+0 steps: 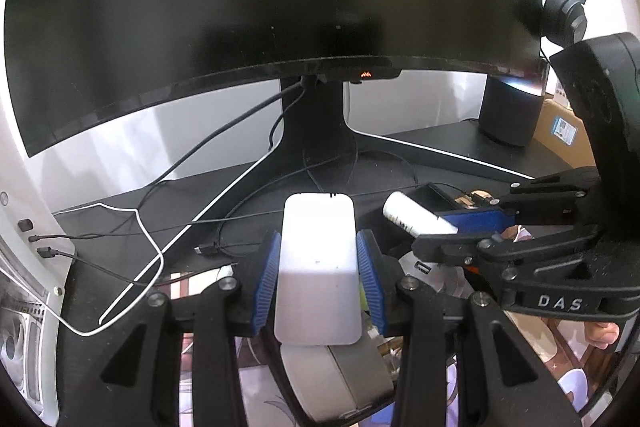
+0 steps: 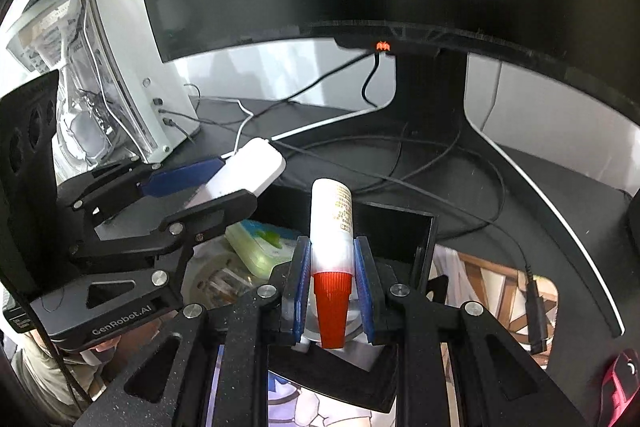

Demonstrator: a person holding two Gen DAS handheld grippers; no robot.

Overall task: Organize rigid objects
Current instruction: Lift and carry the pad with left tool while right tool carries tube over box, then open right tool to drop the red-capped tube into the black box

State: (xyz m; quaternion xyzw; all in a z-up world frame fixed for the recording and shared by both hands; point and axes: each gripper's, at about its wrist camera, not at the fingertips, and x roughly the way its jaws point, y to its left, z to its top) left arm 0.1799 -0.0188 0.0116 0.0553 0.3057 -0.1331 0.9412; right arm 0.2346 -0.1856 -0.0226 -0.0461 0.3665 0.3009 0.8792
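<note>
Left fingers (image 1: 318, 263) grip white box (image 1: 316, 267), hiding its base; right fingers (image 2: 332, 267) grip red-capped tube (image 2: 331, 227)

Two close fisheye views, each looking forward and down along its own gripper's fingers, face the monitor (image 1: 272, 7) at the desk's (image 1: 440, 143) back edge. Left view sits left, right view right; both share the monitor stand (image 2: 430, 99), cables, and each other's gripper.

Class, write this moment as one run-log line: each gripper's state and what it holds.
left gripper: shut on white box | right gripper: shut on red-capped tube | both above desk
</note>
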